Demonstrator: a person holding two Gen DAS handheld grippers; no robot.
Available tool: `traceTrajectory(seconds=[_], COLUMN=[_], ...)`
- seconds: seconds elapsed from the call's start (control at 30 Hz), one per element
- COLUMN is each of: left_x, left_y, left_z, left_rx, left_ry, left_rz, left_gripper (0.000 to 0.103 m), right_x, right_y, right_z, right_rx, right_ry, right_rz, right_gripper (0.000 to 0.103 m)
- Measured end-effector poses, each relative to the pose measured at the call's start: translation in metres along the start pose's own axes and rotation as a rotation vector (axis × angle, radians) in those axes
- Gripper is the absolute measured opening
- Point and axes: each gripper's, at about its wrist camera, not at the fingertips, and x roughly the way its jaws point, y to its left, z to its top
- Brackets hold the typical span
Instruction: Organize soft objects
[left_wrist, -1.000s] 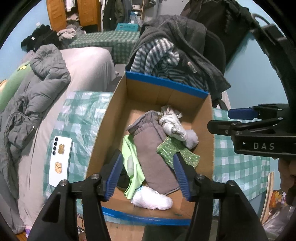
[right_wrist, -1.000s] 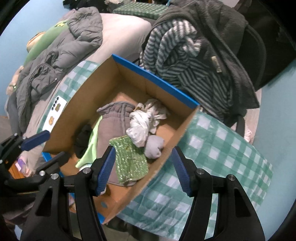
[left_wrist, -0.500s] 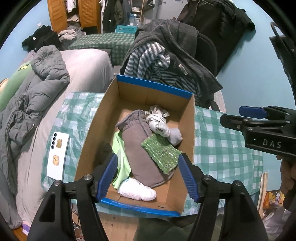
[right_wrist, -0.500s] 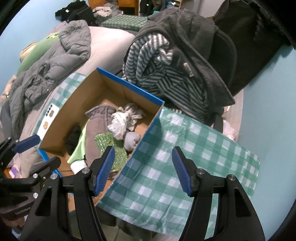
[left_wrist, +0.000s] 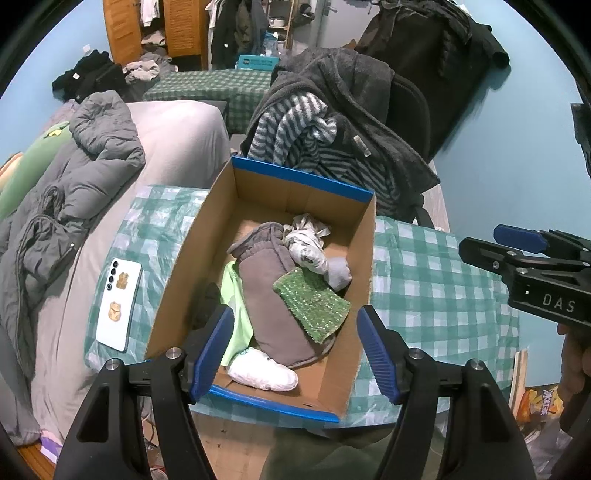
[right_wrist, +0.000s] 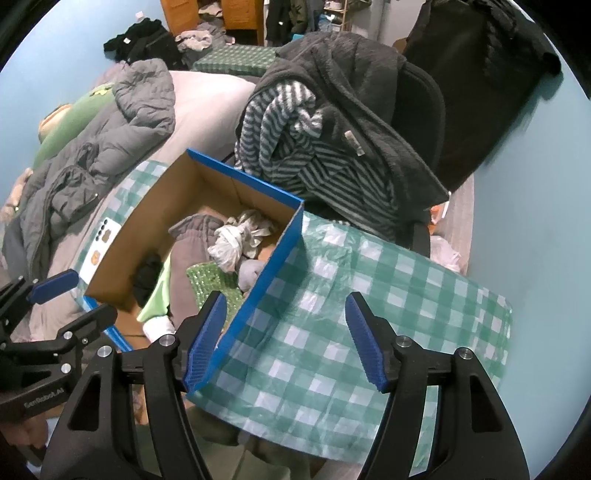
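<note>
An open cardboard box (left_wrist: 303, 177) with blue rims stands on the green checked tablecloth (left_wrist: 436, 288). Inside lie a grey garment (left_wrist: 273, 295), a green sequined cloth (left_wrist: 312, 304), a knotted white bundle (left_wrist: 308, 247), a white sock (left_wrist: 264, 373), a light green cloth (left_wrist: 236, 321) and a small grey ball (left_wrist: 338, 273). My left gripper (left_wrist: 294, 314) hovers open above the box's near end, holding nothing. My right gripper (right_wrist: 285, 297) is open and empty above the box's right wall (right_wrist: 269, 280) and the cloth beside it.
A white phone (left_wrist: 118, 302) lies on the cloth left of the box. Behind the box, a chair is piled with dark and striped clothing (left_wrist: 332, 129). A bed with a grey jacket (left_wrist: 85, 184) lies to the left. The blue wall is close on the right.
Both grippers have lifted and drawn back from the box, which looks smaller now. The right gripper has shifted right, off the box's contents and over its right wall and the tablecloth.
</note>
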Motion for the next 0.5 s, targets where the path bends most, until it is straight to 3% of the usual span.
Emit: traceTrajectory(seconds=[0.5], left_x=[-0.013], left_y=[-0.024], left_z=[0.001], left_rx=[0.035], left_ry=[-0.022], left_rz=[0.040], left_gripper=[0.071], right_x=[-0.015], right_y=[-0.020], right_z=[-0.012], right_rx=[0.030], right_ry=[-0.016], right_rz=[-0.002], right_gripper=[0.067])
